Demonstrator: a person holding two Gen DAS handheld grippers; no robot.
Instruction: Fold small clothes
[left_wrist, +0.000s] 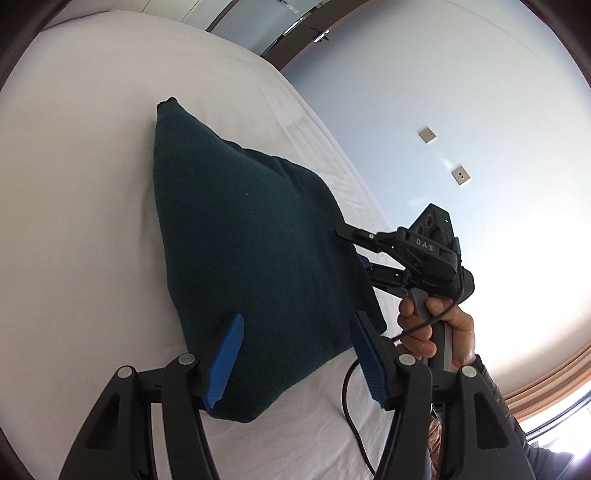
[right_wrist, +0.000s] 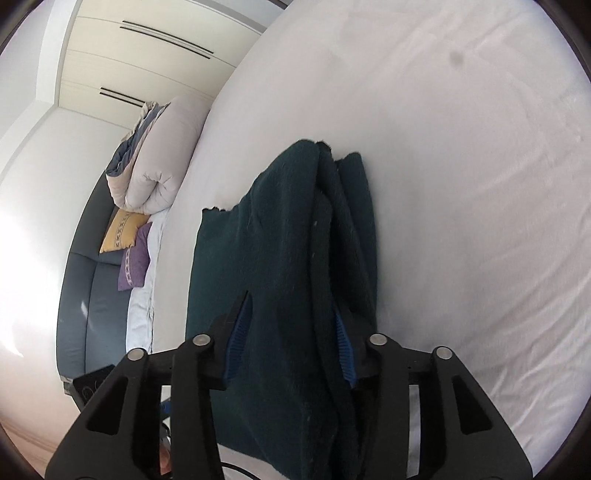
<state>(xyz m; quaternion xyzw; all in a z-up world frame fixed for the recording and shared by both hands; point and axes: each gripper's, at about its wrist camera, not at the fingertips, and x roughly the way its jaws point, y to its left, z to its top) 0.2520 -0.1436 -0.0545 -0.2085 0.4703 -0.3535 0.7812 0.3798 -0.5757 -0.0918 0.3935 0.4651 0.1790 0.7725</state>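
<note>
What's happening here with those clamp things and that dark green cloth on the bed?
A person is folding a small dark green garment on a white bed sheet with a hand-held two-finger gripper in each hand. The garment already lies folded into a thick bundle. The left gripper stands open over its near edge, its blue pads clear of the cloth. The right gripper sits astride the bundle's layered edge, jaws part open and apparently not pinching, though that is hard to tell. A hand holds its handle.

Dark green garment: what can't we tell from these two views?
- Garment type: folded over in both wrist views, so its shape is hidden.
- Right tool grip: right view, cloth covers the pads.
- Garment's near edge: right view, cut off by the frame bottom and tool body.
</note>
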